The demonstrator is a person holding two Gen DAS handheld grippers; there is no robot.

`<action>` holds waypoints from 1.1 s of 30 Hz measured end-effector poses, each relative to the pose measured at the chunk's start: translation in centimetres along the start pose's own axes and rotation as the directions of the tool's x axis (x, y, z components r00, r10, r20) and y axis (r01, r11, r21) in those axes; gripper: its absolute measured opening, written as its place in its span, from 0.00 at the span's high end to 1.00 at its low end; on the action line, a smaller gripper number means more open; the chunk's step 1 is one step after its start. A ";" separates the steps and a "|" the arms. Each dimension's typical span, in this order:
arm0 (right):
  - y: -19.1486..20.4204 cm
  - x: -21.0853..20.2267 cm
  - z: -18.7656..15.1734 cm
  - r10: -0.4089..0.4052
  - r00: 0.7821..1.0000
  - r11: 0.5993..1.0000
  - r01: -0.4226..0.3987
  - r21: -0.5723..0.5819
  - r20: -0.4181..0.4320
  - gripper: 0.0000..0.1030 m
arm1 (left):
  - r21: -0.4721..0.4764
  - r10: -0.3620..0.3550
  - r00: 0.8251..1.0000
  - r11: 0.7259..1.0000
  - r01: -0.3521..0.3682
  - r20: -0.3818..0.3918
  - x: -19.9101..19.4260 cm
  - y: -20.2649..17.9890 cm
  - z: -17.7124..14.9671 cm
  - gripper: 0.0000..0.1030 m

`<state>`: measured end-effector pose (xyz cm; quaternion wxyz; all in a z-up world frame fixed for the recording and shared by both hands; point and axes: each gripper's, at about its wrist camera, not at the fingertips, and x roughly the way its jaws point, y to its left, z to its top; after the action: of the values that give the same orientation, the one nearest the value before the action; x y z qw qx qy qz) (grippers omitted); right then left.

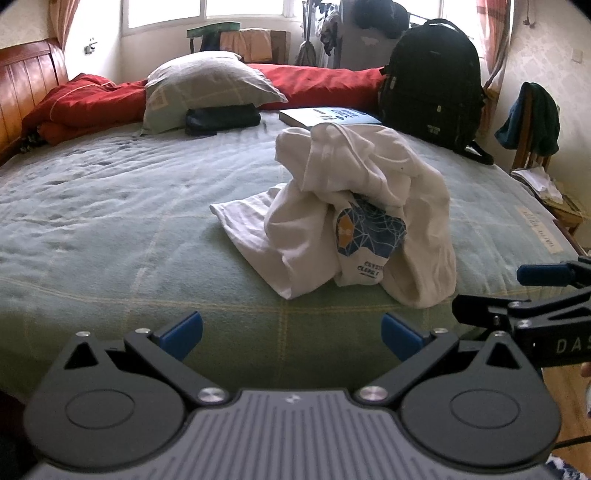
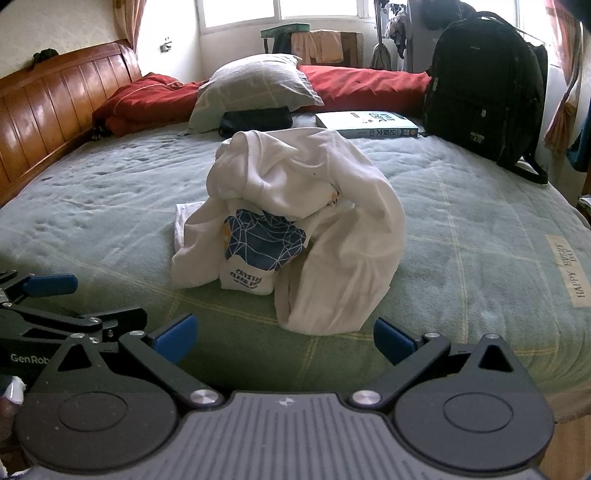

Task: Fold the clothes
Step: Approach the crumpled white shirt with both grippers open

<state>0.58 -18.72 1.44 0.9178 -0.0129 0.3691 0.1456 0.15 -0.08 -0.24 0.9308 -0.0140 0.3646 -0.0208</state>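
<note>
— Any writing? Where's the shirt (image 2: pixel 288 225)?
— "CRYSTAL CLEAR", crumpled mid-bed (image 2: pixel 110 206); the blanket tag (image 2: pixel 569 271) says "HAPPY EVERY DAY".
— Grippers?
— Left gripper (image 1: pixel 291 334) and right gripper (image 2: pixel 284 338) gape wide, empty, at the near edge; bare blanket lies left.

Daylight pours in from the windows (image 1: pixel 207 14) at twelve o'clock, and there we see the panes blown out to plain white glare. The bedspread (image 1: pixel 110 206) catches this soft light evenly, its ripples marked by faint shadows. The white shirt (image 1: pixel 354 206) stays bright, with dim folds underneath. We find the backpack (image 1: pixel 432 81) at one o'clock nearly black, its detail lost against the backlight. Both views bend strongly: the bed's edges curve, and dark corners close in around the round picture. At six o'clock the near black gripper bodies sit in shade. The headboard (image 2: pixel 55 110) at ten o'clock shows glossy streaks. Focus holds reasonably sharp throughout.
</note>
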 end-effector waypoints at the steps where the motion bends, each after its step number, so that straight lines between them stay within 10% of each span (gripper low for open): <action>1: 0.0 0.0 0.0 0.001 1.000 1.000 -0.001 0.000 -0.001 0.00 | 0.000 -0.001 1.000 1.000 0.001 -0.002 0.0 0.0 0.0 0.01; 33: 0.2 0.5 0.2 0.042 0.999 0.999 -0.042 -0.016 -0.005 0.00 | 0.003 -0.017 1.000 1.000 0.017 -0.024 0.9 0.0 0.0 0.01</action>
<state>1.00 -18.35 1.23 0.9136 -0.0126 0.3701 0.1677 0.81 -0.13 -0.85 0.9261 -0.0153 0.3758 -0.0295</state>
